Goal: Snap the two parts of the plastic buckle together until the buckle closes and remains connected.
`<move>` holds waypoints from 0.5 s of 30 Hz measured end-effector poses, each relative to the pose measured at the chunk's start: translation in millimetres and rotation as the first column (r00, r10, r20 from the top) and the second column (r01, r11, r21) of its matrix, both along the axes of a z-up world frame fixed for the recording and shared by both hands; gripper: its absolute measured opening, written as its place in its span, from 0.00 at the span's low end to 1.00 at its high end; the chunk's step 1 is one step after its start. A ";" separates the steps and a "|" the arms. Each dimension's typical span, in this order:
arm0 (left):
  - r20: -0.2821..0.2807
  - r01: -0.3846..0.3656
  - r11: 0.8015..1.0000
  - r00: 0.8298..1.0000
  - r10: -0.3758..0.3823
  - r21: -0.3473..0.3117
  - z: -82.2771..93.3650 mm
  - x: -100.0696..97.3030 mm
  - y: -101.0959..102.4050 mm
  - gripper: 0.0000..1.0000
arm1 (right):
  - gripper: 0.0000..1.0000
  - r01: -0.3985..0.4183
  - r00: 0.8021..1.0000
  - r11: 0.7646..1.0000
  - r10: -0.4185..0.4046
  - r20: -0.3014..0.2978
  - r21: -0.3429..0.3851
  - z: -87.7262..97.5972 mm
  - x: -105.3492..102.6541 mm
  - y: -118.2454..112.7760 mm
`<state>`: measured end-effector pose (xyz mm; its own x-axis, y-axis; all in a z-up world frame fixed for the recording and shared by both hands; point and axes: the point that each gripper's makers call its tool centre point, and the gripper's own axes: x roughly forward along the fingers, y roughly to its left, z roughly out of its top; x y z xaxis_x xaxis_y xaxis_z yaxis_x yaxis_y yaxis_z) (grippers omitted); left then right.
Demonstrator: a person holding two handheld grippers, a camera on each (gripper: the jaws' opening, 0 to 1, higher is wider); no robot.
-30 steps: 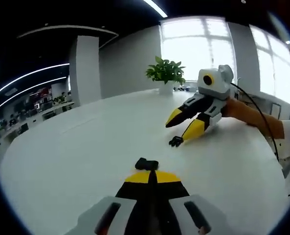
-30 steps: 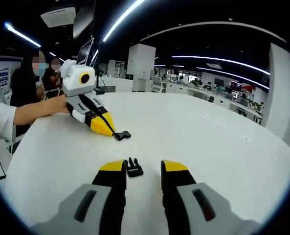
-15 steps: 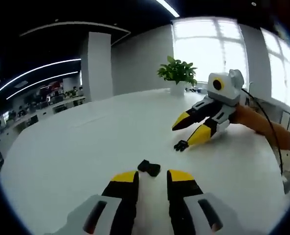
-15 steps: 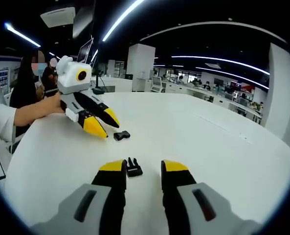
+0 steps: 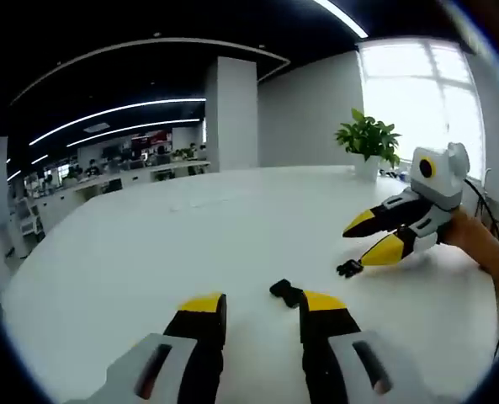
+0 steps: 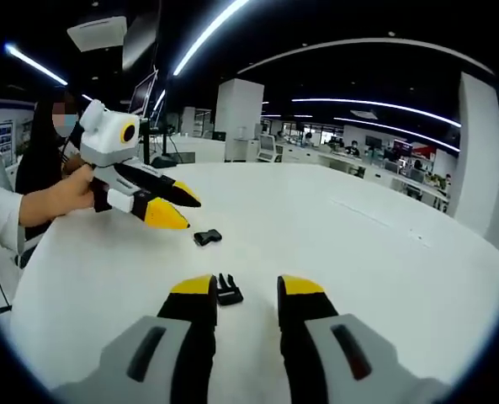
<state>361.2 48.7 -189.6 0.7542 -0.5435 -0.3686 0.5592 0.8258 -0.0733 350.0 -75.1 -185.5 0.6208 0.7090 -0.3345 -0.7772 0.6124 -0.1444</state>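
Note:
Two black buckle parts lie apart on the white table (image 6: 358, 244). The pronged part (image 6: 226, 290) rests between my right gripper's (image 6: 246, 288) open jaws, close to the left one, and also appears as the pronged part (image 5: 348, 268) under that right gripper (image 5: 360, 244). The socket part (image 5: 285, 292) lies loose just ahead of my left gripper (image 5: 262, 305), near its right jaw. My left gripper (image 6: 186, 212) hovers open a little above and left of the socket part (image 6: 206, 237). Neither gripper holds anything.
A potted plant (image 5: 368, 139) stands at the table's far edge by bright windows. A person (image 6: 43, 143) sits beyond the table's left side. A hand and sleeve (image 6: 30, 198) hold the left gripper. Office desks (image 6: 384, 164) line the background.
My left gripper was shut on the socket part, then opened and let it go on the table. It has since lifted and drawn back. The right gripper and pronged part stayed put.

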 end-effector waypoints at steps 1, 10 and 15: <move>0.001 -0.007 1.000 1.000 0.007 -0.006 0.8 0.2 0.3 0.34 | 0.28 0.000 1.000 1.000 0.000 -0.005 0.002 -0.9 0.0 -0.3; -0.030 -0.060 0.996 0.998 0.058 -0.066 7.2 -3.6 -15.3 0.55 | 0.27 0.009 1.000 1.000 -0.008 -0.012 0.002 -2.6 2.8 -3.6; -0.048 -0.093 0.995 0.995 0.092 -0.028 -3.3 -1.9 -27.1 0.55 | 0.27 0.007 1.000 1.000 -0.007 -0.006 0.012 0.4 2.1 -3.7</move>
